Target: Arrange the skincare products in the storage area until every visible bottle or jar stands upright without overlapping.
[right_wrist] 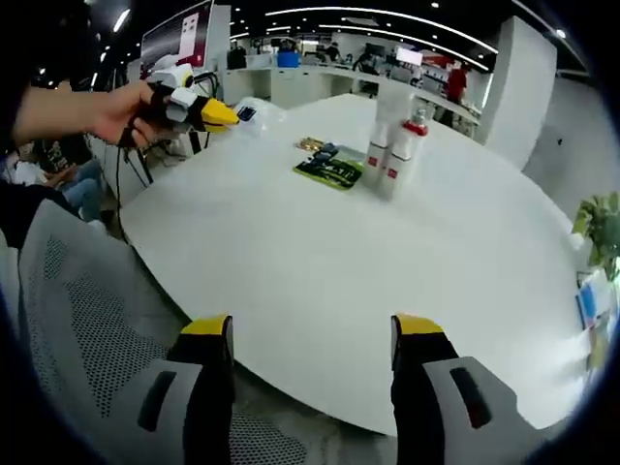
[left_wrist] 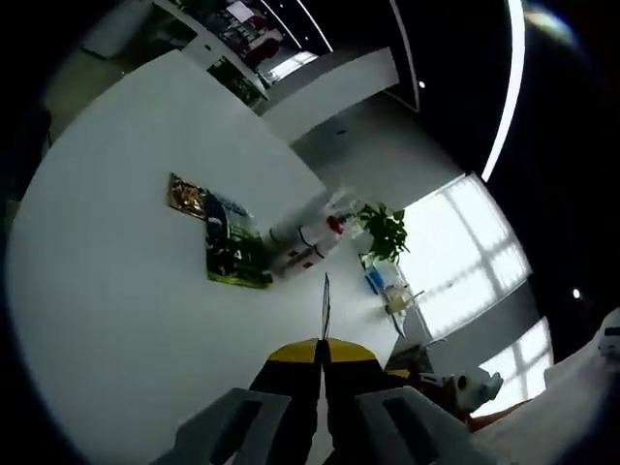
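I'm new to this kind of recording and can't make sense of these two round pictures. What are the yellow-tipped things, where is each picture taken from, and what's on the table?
There is no robot here. A person holds a two-jaw gripper in each hand, and a fisheye camera rides on each one, looking along its jaws.

In the left gripper view, the left gripper rises from the bottom with its yellow-tipped jaws pressed together, holding nothing. That camera is rolled, so the round white table looks tilted.

In the right gripper view, the right gripper has its jaws wide apart and empty, near the table's edge. The same left gripper also appears at upper left, held in the person's hand.

On the table stand a few white bottles close together, one with a red cap. Beside them lies a flat green packet, with a smaller item just behind it.
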The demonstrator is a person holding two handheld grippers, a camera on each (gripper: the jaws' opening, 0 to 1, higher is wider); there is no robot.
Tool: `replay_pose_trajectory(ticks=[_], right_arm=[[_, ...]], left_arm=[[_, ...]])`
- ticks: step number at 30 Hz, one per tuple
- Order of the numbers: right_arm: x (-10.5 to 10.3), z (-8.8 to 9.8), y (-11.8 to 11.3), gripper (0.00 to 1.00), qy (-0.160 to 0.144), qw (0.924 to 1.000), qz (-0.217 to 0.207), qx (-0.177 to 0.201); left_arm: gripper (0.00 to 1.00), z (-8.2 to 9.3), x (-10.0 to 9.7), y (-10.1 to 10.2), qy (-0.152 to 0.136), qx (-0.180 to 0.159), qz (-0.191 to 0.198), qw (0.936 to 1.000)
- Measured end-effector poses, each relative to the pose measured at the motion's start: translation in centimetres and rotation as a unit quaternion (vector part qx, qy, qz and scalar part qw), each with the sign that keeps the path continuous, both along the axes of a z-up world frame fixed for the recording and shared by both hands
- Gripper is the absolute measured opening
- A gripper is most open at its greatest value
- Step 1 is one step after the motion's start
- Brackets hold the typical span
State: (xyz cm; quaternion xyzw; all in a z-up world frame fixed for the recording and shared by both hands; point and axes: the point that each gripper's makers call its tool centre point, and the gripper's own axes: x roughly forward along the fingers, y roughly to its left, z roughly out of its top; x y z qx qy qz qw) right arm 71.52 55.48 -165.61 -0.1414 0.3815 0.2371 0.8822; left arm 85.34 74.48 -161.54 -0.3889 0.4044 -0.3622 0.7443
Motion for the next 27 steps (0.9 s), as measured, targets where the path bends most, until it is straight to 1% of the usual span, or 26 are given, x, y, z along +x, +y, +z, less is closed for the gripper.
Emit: replay_pose_trajectory(ticks=[2,5,7,8,9,10,11,13,14,17,19,22,25,27], right_arm=[[0.0,-0.3,-0.4,0.60,0.007,0.9999,-0.006,-0.006],[0.0,-0.2,-0.5,0.61,0.008,0.9999,-0.009,-0.004],[0.0,-0.2,-0.6,0.59,0.007,0.9999,-0.011,-0.008],[0.3,0.3,-0.9,0.57,-0.004,0.9998,-0.017,-0.008],[0.5,0.5,-1.0,0.54,-0.010,0.9997,-0.019,-0.006],[0.7,1.0,-1.1,0.50,-0.014,0.9993,-0.033,0.008],[0.7,0.8,-1.3,0.50,-0.008,0.9991,-0.040,0.010],[0.6,0.4,-1.2,0.55,-0.004,0.9993,-0.037,0.003],[0.5,0.3,-1.0,0.57,-0.002,0.9995,-0.032,0.000],[0.3,0.2,-0.8,0.55,-0.004,0.9998,-0.019,-0.008],[0.2,-0.1,-1.0,0.56,0.000,0.9998,-0.018,-0.012],[0.1,-0.4,-1.4,0.56,0.005,0.9995,-0.021,-0.021],[0.1,-0.4,-1.5,0.56,0.004,0.9996,-0.021,-0.018],[0.1,-0.5,-1.5,0.56,0.006,0.9996,-0.020,-0.022]], left_arm=[[0.00,-1.0,1.3,0.3,0.021,0.006,0.007,0.9997],[0.00,-1.9,3.0,0.6,0.036,0.021,0.011,0.9991],[0.00,-2.4,4.1,0.6,0.037,0.030,0.006,0.9988],[0.00,-2.6,4.5,0.7,0.039,0.035,0.004,0.9986],[0.00,-2.7,5.0,0.8,0.040,0.038,0.002,0.9985],[0.00,-3.0,5.5,0.9,0.039,0.044,-0.001,0.9983],[0.00,-3.2,6.1,1.2,0.041,0.049,0.002,0.9980],[0.00,-3.5,6.8,1.4,0.044,0.051,0.003,0.9977],[0.00,-3.6,7.0,1.4,0.046,0.052,0.003,0.9976],[0.00,-4.1,7.4,1.4,0.051,0.062,-0.003,0.9968],[0.00,-4.5,7.6,1.4,0.058,0.066,-0.011,0.9960],[0.00,-5.4,7.9,1.6,0.069,0.083,-0.020,0.9940],[0.00,-5.8,8.2,1.7,0.071,0.090,-0.025,0.9931],[0.00,-6.3,8.2,1.8,0.087,0.093,-0.032,0.9914]])
